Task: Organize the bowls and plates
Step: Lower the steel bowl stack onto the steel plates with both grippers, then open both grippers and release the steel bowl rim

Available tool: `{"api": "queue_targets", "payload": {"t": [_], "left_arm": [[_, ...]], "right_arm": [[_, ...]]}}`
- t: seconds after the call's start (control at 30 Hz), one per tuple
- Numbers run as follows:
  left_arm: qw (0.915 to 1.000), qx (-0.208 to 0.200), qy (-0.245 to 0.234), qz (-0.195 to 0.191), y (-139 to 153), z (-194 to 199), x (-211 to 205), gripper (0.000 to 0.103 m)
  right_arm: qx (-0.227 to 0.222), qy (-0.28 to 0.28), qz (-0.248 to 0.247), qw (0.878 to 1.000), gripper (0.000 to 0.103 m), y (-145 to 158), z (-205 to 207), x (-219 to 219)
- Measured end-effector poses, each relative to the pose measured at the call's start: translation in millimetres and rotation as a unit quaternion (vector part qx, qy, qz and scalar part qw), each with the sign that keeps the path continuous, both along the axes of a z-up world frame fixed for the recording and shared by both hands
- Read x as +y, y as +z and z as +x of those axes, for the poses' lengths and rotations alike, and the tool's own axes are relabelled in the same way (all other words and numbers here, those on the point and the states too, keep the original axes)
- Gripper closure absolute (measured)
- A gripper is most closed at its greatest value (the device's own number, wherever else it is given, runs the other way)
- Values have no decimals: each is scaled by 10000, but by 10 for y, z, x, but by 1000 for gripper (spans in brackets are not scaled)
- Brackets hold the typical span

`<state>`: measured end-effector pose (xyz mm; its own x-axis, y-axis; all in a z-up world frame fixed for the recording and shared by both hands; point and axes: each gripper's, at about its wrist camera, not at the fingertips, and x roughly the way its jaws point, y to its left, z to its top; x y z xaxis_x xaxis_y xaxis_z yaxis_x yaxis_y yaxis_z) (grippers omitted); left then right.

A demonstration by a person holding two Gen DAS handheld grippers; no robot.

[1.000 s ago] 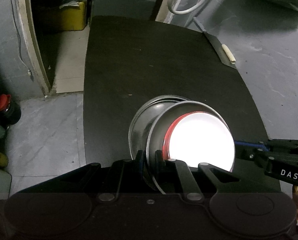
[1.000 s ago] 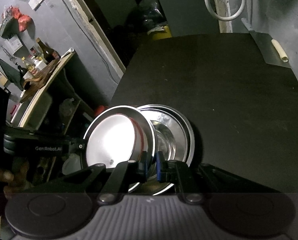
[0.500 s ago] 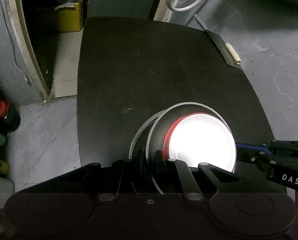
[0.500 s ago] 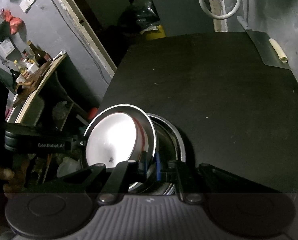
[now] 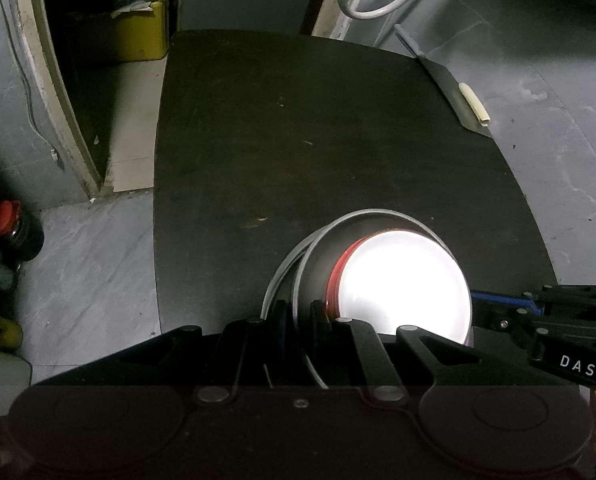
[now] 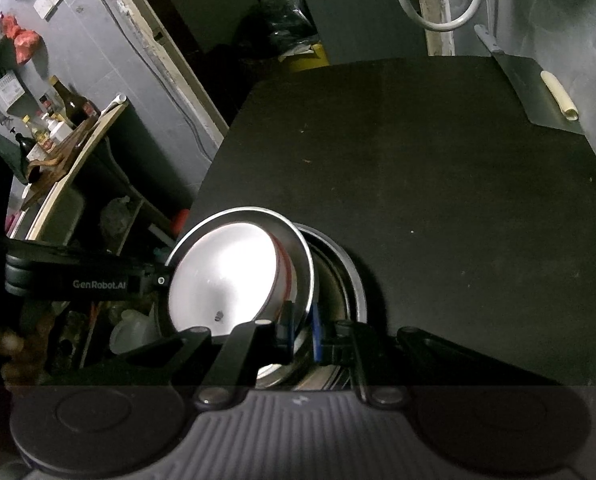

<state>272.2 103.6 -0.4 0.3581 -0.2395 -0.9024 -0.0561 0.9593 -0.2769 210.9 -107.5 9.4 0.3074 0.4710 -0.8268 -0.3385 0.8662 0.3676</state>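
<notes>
Left gripper (image 5: 298, 312): clamped on steel bowl (image 5: 378, 276) rim, lower centre.
Right gripper (image 6: 302, 326): clamped on the opposite rim.

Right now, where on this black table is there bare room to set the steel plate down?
The black table is bare from the plate stack back to the far edge and right to the cleaver. The near left corner is crowded: both tools clamp the tilted steel plate over the stack.

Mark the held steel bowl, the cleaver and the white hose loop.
steel bowl (image 5: 402, 284), left wrist view, bright inner bottom.
cleaver (image 6: 538, 92), right wrist view, flat of the blade.
white hose loop (image 5: 372, 11), left wrist view, lower curve of the loop.
</notes>
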Motion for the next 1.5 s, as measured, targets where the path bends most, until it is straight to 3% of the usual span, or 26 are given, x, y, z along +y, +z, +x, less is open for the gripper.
{"api": "queue_targets", "payload": {"t": [0.47,1.07,1.4,1.5], "left_arm": [[10000,-34,-18,60,11,-17,-12,92],[9996,-118,16,248,45,-37,-59,86],[9984,-57,154,544,76,-25,-45,58],[9973,-76,193,699,88,-42,-45,48]], "right_arm": [[-266,26,-247,9993,90,23,-116,91],[-314,-82,-215,9992,90,21,-136,73],[-343,-236,-198,9989,85,17,-158,48],[-370,-314,-237,9985,77,14,-167,26]]}}
